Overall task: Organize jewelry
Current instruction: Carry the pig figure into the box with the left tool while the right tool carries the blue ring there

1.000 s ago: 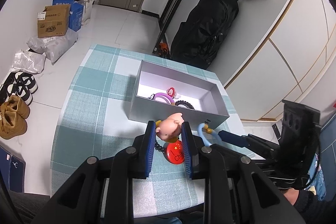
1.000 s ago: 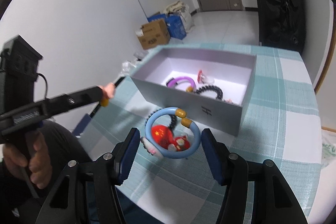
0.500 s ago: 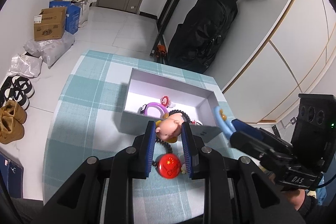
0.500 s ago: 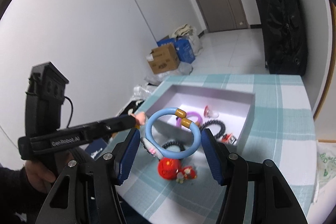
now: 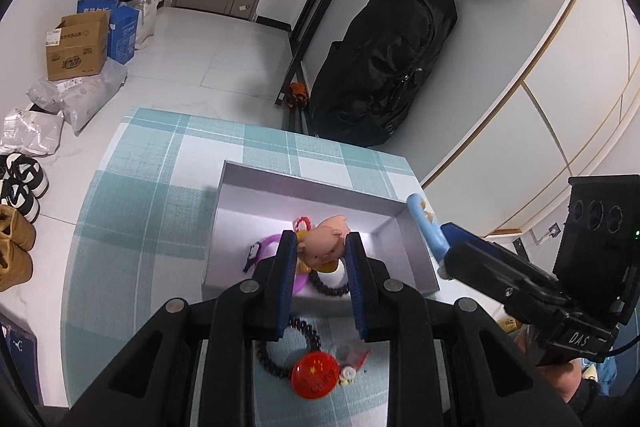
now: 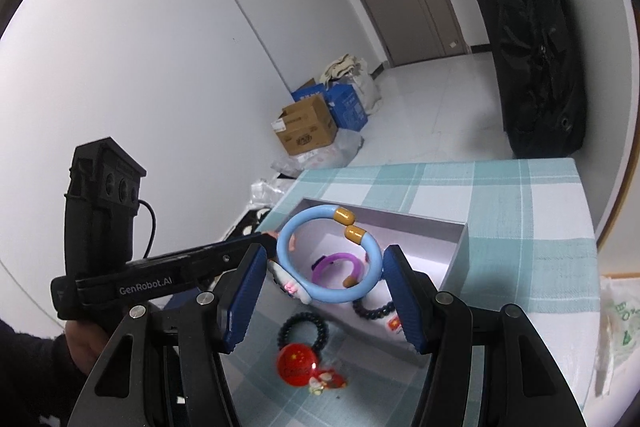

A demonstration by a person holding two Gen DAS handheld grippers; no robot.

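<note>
Nearest me, a black coiled hair tie carrying a red round badge [image 5: 314, 374] lies on the teal checked tablecloth [image 5: 132, 227], just in front of the grey box [image 5: 308, 183]. My left gripper [image 5: 320, 254] is clamped on a pink pig figurine [image 5: 326, 241], held over the near part of the box. My right gripper [image 6: 324, 269] is clenched across a light blue open bangle with tan end caps [image 6: 330, 255], its ring standing between the pads above the box's near corner. Inside the box lie a purple bangle [image 6: 340, 263] and a dark bead bracelet [image 6: 374, 309]. Beyond the table a black bag [image 5: 384, 63] leans against the wall, with cardboard boxes [image 5: 78, 47] on the floor.
</note>
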